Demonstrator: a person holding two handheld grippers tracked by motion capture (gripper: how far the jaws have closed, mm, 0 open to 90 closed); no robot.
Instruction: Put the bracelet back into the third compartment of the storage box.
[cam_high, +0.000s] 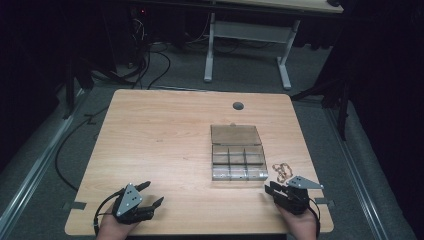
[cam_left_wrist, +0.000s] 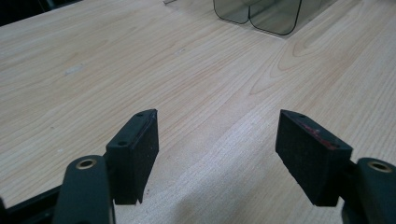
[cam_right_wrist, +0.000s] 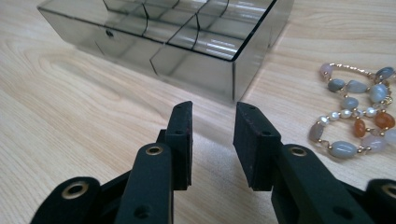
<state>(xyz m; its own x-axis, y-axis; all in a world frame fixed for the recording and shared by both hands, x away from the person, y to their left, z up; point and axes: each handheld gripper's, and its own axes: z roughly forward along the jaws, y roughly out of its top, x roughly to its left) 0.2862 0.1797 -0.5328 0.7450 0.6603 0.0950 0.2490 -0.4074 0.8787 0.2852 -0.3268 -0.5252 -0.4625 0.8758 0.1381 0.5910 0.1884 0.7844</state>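
A smoky clear compartment box (cam_high: 238, 174) lies right of the table's middle, its lid (cam_high: 235, 134) flipped back flat behind it. Just right of the box rests a beaded bracelet (cam_high: 282, 171) of grey, orange and pearl beads with gold links. My right gripper (cam_high: 270, 190) sits near the front edge, in front of the box's right corner; its jaws stand a little apart with nothing between them. In the right gripper view, that gripper (cam_right_wrist: 212, 114) faces the box's corner (cam_right_wrist: 196, 70), with the bracelet (cam_right_wrist: 355, 112) to the right. My left gripper (cam_high: 154, 193) rests at the front left, wide open (cam_left_wrist: 217, 126) over bare wood.
The wooden table (cam_high: 160, 135) has a round grey cable hole (cam_high: 238, 106) near its far edge. Another desk's white legs (cam_high: 210, 45) and cables lie on the floor beyond. A corner of the box (cam_left_wrist: 261, 14) shows far ahead in the left gripper view.
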